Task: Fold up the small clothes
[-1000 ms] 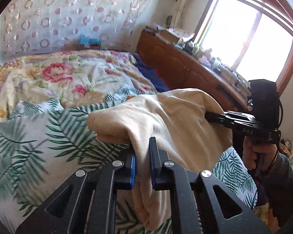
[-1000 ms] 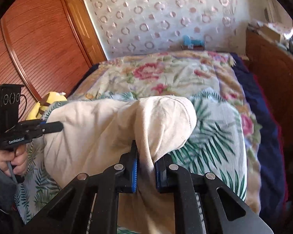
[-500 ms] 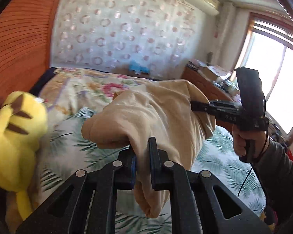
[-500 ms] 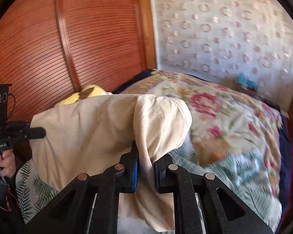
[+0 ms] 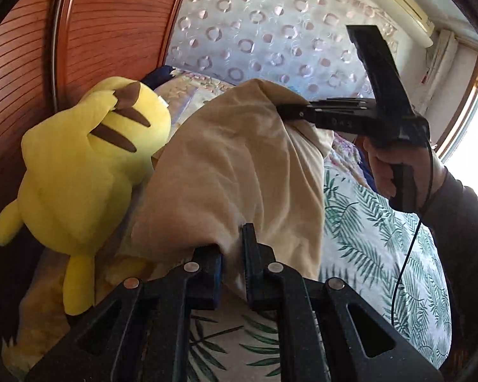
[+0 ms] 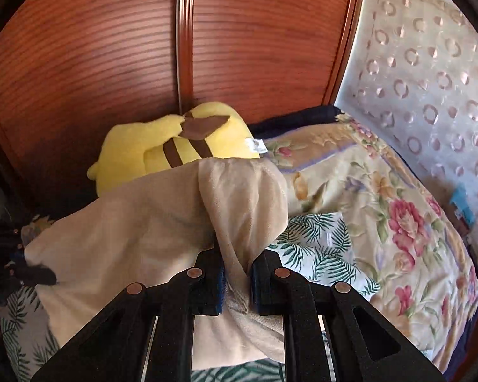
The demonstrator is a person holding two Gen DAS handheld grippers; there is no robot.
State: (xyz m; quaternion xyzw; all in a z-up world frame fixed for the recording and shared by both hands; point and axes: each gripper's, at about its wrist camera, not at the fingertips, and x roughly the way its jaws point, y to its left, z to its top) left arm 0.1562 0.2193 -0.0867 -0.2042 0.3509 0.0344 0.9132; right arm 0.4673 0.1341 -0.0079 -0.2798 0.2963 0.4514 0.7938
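Note:
A beige garment (image 5: 239,172) hangs stretched between both grippers above the bed. My left gripper (image 5: 232,251) is shut on one edge of it, and the cloth bunches between the pads. In the left wrist view the right gripper (image 5: 286,111) grips the far end, held by a hand (image 5: 388,165). My right gripper (image 6: 235,267) is shut on a fold of the same beige garment (image 6: 137,229). The left gripper (image 6: 44,275) shows at the far left of that view, pinching the cloth's other end.
A yellow plush toy (image 5: 86,172) lies by the reddish wooden wardrobe (image 6: 143,47), close to the garment. The bed carries a palm-leaf sheet (image 5: 376,232) and a floral quilt (image 6: 398,210). A patterned curtain (image 5: 264,35) hangs behind.
Both grippers swung the held garment leftward across the bed, from facing the window and floral quilt to facing the wardrobe and yellow plush toy. Both grips stayed shut on the cloth.

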